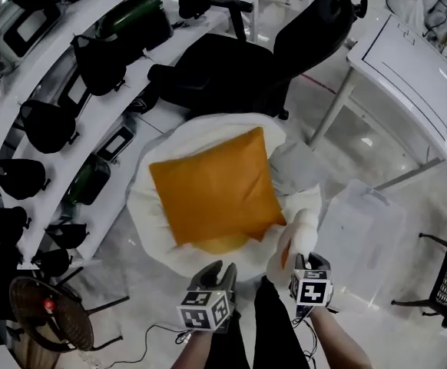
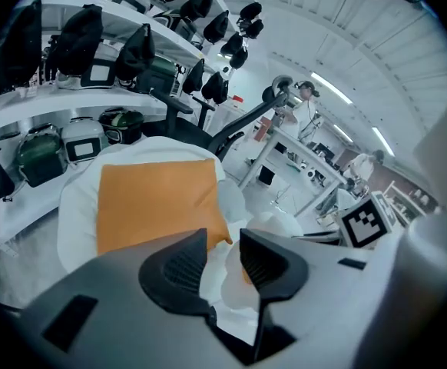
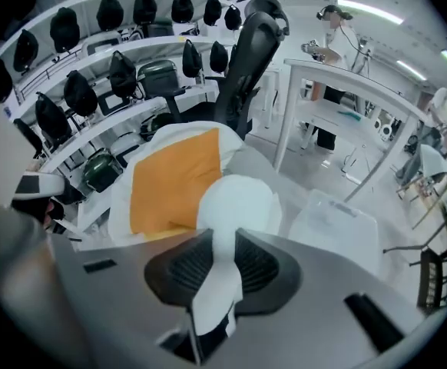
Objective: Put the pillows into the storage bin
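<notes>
Left gripper (image 2: 223,241) and right gripper (image 3: 223,241) clamp a white pillow's (image 1: 145,206) near edge.
Each pinches white fabric between nearly closed jaws. An orange pillow (image 1: 216,187) lies on top, and the clear storage bin (image 1: 362,237) stands just right, an office chair (image 1: 231,68) beyond.

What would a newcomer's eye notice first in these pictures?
An orange pillow lies on a white pillow in the middle, in front of a black chair. The left claw and right claw grip the white pillow's near edge. A clear bin stands on the floor at right.
</notes>
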